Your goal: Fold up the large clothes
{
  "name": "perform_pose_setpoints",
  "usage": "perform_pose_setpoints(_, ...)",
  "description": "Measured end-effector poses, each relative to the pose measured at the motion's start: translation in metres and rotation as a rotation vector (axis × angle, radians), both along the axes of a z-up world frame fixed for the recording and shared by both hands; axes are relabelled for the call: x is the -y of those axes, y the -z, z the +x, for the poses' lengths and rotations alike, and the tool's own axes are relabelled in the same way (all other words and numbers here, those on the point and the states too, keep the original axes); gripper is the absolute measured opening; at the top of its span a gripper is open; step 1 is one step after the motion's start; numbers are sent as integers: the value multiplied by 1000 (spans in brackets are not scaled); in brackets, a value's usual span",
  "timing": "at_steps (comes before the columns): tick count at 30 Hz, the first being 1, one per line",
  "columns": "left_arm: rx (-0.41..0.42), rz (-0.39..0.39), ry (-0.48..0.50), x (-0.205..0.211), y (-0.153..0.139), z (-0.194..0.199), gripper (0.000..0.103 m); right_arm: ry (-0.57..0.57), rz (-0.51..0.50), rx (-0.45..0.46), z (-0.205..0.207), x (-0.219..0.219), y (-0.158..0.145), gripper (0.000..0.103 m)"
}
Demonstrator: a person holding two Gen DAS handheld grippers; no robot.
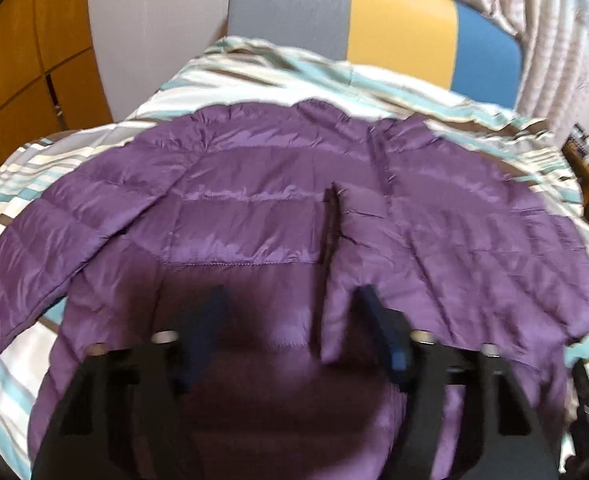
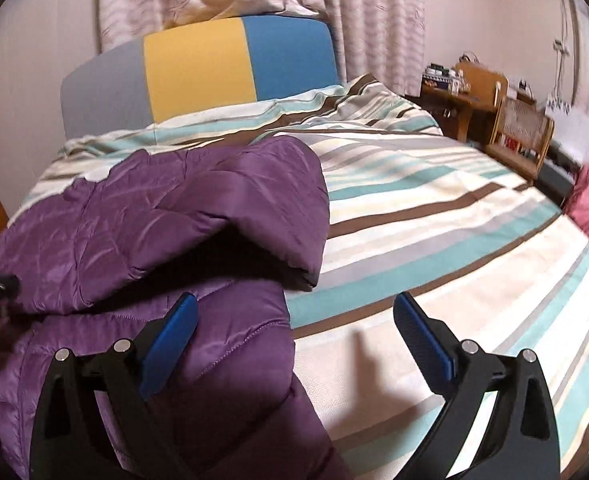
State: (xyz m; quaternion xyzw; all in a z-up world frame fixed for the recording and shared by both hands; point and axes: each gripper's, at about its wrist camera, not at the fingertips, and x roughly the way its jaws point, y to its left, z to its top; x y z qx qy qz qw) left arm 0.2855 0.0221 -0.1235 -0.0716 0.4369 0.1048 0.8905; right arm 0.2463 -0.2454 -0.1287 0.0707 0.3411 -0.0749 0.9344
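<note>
While spread on the striped bed (image 2: 434, 216), jacket (image 1: 254, 208) lies with right sleeve (image 2: 198, 216) folded across its chest. Left gripper (image 1: 290, 312) half-spread, grasping nothing; right gripper (image 2: 294, 320) released, wide. Likely next: fold far-left sleeve (image 1: 22, 256) inward.

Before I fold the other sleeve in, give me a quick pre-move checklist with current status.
1. Jacket lying flat on the bed: ok, front up, collar toward the headboard.
2. One sleeve already folded over the body: ok.
3. Other sleeve still spread out on the bedding: ok, ready to fold.
4. Right gripper free: ok, fingers wide apart, nothing between them.
5. Left gripper free: ok, fingers apart above the jacket, no cloth pinched; view blurred.
6. Folded sleeve lying flat: not ok, it arches up with a gap under it.
</note>
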Motion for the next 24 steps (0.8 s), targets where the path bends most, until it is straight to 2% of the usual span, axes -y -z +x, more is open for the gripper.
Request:
perform_pose_setpoints(1, -8, 10, -2, -2, 6, 3, 44, 2, 14, 0, 0, 4, 0, 99)
perform_pose_setpoints(3, -4, 63, -34, -9, 11, 2, 20, 2, 44, -6, 3, 10, 0, 99)
perform_pose_setpoints(5, -2, 74, -80, -22, 16, -1, 19, 5, 72, -8, -6, 15, 5, 99)
perform_pose_setpoints(7, 21, 33, -117, -40, 18, -6, 19, 8, 105, 0, -10, 21, 2, 99)
perform_pose_setpoints(9, 43, -5, -111, -48, 20, -9, 19, -2, 119, 26, -16, 22, -6, 99)
perform_pose_setpoints(11, 66, -19, -102, -49, 21, -11, 19, -56, 128, 88, -22, 21, -19, 84)
perform_pose_setpoints(12, 70, -20, -99, -49, 21, -10, 19, -78, 122, 116, -23, 21, -26, 72)
perform_pose_setpoints(13, 71, -19, -99, -48, 22, -9, 20, -91, 120, 140, -20, 22, -34, 64)
perform_pose_setpoints(14, 75, -22, -95, -47, 22, -10, 23, -99, 124, 146, -13, 22, -39, 61)
perform_pose_setpoints(16, 89, -38, -71, -44, 22, -12, 38, -106, 120, 127, 7, 21, -42, 47)
perform_pose_setpoints(17, 99, -48, -47, -41, 21, -12, 56, -104, 113, 106, 19, 21, -40, 45)
perform_pose_setpoints(18, 103, -46, -35, -38, 21, -15, 68, -99, 107, 83, 30, 21, -36, 40)
perform_pose_setpoints(21, 107, -4, -33, -30, 19, -18, 75, -115, 130, -27, 65, 17, -15, 31)
perform_pose_setpoints(24, 126, -9, -49, -32, 17, -22, 76, -217, 86, -76, 78, -5, 5, 31)
